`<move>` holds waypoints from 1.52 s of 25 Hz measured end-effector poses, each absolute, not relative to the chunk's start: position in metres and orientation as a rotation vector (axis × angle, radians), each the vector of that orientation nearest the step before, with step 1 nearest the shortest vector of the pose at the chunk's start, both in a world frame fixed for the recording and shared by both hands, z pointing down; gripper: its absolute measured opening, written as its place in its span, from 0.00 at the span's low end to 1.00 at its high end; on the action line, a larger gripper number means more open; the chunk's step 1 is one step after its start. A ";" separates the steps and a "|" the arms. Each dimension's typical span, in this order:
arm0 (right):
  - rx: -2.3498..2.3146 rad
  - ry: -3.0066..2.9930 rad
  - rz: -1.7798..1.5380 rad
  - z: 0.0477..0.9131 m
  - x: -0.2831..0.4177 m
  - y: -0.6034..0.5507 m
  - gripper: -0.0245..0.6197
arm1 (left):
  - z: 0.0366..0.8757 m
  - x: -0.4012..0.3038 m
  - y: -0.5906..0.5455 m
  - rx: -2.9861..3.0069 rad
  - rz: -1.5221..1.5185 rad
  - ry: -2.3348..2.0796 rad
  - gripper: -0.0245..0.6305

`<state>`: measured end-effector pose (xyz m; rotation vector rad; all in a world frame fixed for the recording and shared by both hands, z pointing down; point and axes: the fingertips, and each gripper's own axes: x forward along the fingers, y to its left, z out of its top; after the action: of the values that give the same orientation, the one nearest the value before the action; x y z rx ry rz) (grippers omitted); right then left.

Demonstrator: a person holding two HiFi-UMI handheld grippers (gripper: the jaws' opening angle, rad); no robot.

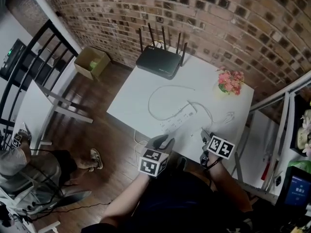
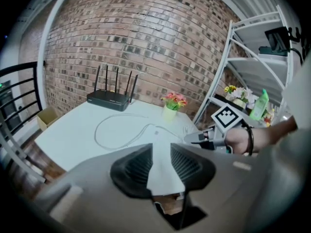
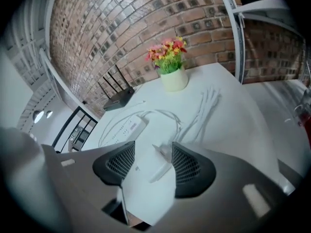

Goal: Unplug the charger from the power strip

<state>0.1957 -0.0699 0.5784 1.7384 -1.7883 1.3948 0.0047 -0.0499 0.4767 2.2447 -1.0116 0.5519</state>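
A white power strip [image 1: 177, 122] lies in the middle of the white table [image 1: 138, 98], with a thin white cable looping behind it. In the right gripper view the strip [image 3: 129, 127] lies beyond the jaws. A small white charger [image 3: 160, 165] lies flat on the table between the pads of my right gripper [image 3: 153, 164], which stands open and does not touch it. The right gripper [image 1: 206, 134] hovers near the table's front edge. My left gripper [image 1: 163, 141] is at the front edge too, open, with only the table edge between its pads [image 2: 136, 166].
A black router [image 1: 158, 62] with antennas stands at the back. A flower pot [image 1: 230, 83] stands at the right, and a white cable bundle [image 1: 227, 116] lies near it. A metal shelf [image 1: 291, 110] is to the right, a cardboard box [image 1: 91, 62] and a seated person [image 1: 19, 164] to the left.
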 end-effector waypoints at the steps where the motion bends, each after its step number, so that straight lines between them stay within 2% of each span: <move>1: 1.744 -1.820 1.374 0.569 0.194 -0.073 0.40 | 0.475 0.006 -0.051 2.249 0.545 -1.013 0.22; 7: 1.685 -2.082 1.295 0.507 0.161 -0.096 0.25 | 0.455 0.016 -0.063 2.308 0.524 -1.010 0.22; 15: 1.644 -2.236 1.125 0.448 0.135 -0.105 0.16 | 0.425 0.020 -0.071 2.353 0.465 -1.012 0.22; 29: 1.605 -2.436 0.818 0.389 0.112 -0.112 0.12 | 0.397 0.020 -0.085 2.470 0.411 -1.127 0.22; 38: 1.560 -2.504 0.551 0.373 0.099 -0.103 0.09 | 0.369 0.011 -0.087 2.531 0.259 -1.270 0.19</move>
<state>0.0991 -0.1026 0.3730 1.5601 -2.5036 0.5509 0.0112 -0.0868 0.3690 2.5311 -1.2700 0.2591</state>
